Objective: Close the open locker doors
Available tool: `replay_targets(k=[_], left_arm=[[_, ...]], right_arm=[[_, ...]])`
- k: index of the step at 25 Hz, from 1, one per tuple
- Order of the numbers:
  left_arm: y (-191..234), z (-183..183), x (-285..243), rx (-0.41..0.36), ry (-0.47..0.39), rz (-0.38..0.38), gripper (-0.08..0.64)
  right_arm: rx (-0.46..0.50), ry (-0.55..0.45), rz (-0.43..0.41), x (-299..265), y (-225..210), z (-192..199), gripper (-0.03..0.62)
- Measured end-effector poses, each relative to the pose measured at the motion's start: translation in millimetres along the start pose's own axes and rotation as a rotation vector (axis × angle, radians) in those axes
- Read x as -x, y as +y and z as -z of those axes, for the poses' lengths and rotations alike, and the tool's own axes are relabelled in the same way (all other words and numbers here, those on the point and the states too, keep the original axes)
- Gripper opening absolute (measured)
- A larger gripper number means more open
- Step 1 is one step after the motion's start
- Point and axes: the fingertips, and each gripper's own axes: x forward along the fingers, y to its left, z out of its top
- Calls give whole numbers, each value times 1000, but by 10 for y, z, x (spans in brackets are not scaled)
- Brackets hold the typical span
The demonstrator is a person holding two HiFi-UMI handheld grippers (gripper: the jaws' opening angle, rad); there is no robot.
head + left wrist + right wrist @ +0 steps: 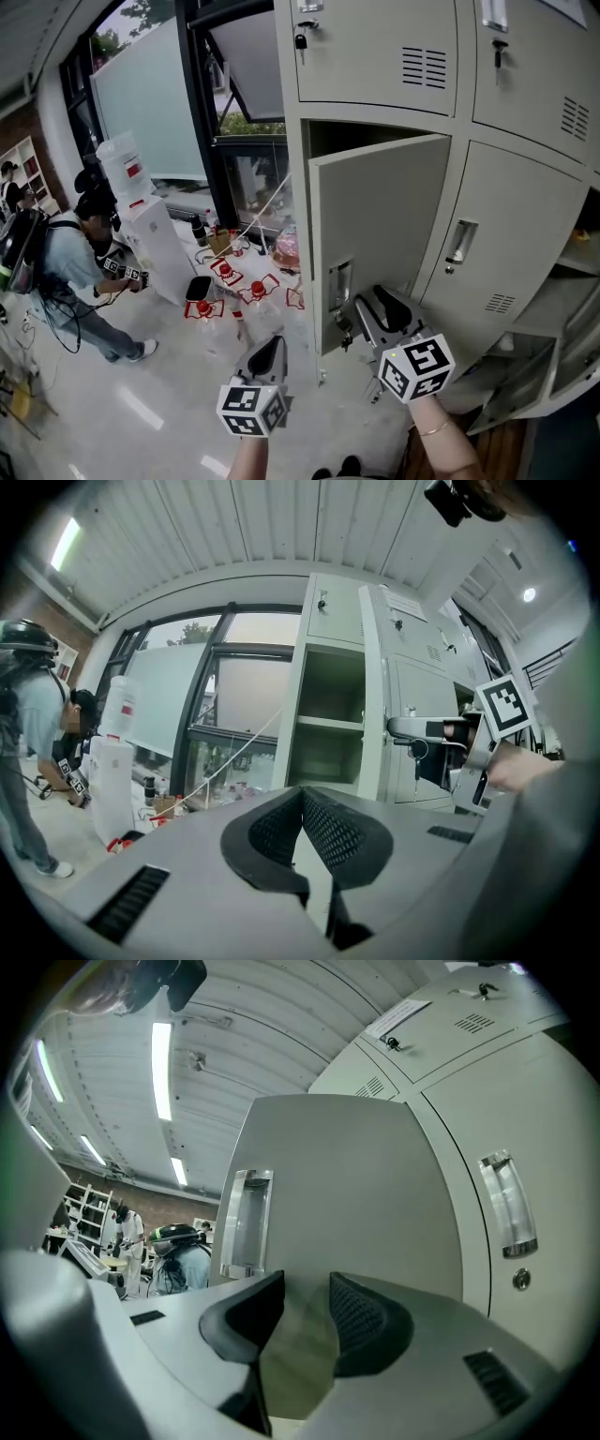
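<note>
A grey locker door (375,234) in the middle row stands part-way open, with the dark compartment (352,136) showing above it. My right gripper (372,311) is at the door's lower edge, just right of its recessed handle (339,281). In the right gripper view the jaws stand open (307,1283), with the door face (347,1176) and handle (242,1222) right in front. My left gripper (270,349) hangs lower and to the left, away from the door. It is shut and empty (302,791). The left gripper view shows the open compartment (328,724) and the door edge-on (373,696).
Closed lockers surround the open one; a neighbouring door has a chrome handle (460,242). At the lower right another compartment (567,291) stands open. On the floor to the left are red-capped bottles (225,291), a water dispenser (155,239) and a crouching person (66,272).
</note>
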Motion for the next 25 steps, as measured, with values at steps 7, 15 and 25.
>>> replay_targets(k=[7, 15, 25], left_arm=[[139, -28, -60, 2, 3, -47, 20], [281, -57, -116, 9, -11, -86, 20], [314, -98, -206, 18, -15, -113, 20]], right_arm=[[13, 5, -14, -310, -73, 34, 135], [33, 18, -18, -600, -158, 75, 135], [22, 38, -9, -839, -301, 115, 135]])
